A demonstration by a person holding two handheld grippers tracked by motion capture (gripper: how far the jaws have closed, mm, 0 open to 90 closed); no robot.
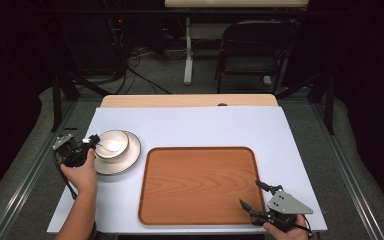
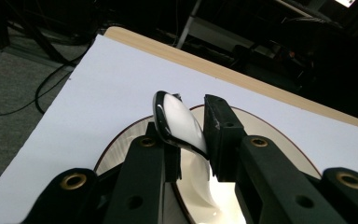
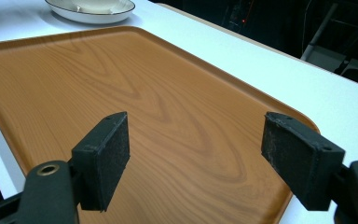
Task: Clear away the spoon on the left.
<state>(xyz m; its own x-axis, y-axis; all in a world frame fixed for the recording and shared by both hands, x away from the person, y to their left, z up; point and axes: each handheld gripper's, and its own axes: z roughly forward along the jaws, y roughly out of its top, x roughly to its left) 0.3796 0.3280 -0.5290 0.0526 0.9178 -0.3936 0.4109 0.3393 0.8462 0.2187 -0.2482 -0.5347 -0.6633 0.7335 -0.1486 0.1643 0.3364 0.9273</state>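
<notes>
Left claw (image 2: 191, 128) clamped on rim of small white ceramic bowl (image 1: 112, 143), seated on dark-rimmed white plate (image 1: 130, 157), left of centre on white-covered worktop (image 1: 205, 125). Right claw (image 3: 196, 154) spread wide, lower right, over brown wood-grain tray (image 3: 144, 102).

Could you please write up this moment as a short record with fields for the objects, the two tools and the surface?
surface: white table top
tray: wooden tray, nothing on it, right of the dishes
dishes: white bowl sitting on a plate with a dark rim
spoon: white spoon, gripped above the bowl
left tool: left tool shut on the spoon at the dishes' left edge
right tool: right tool open, holding nothing, at the tray's near right corner
</notes>
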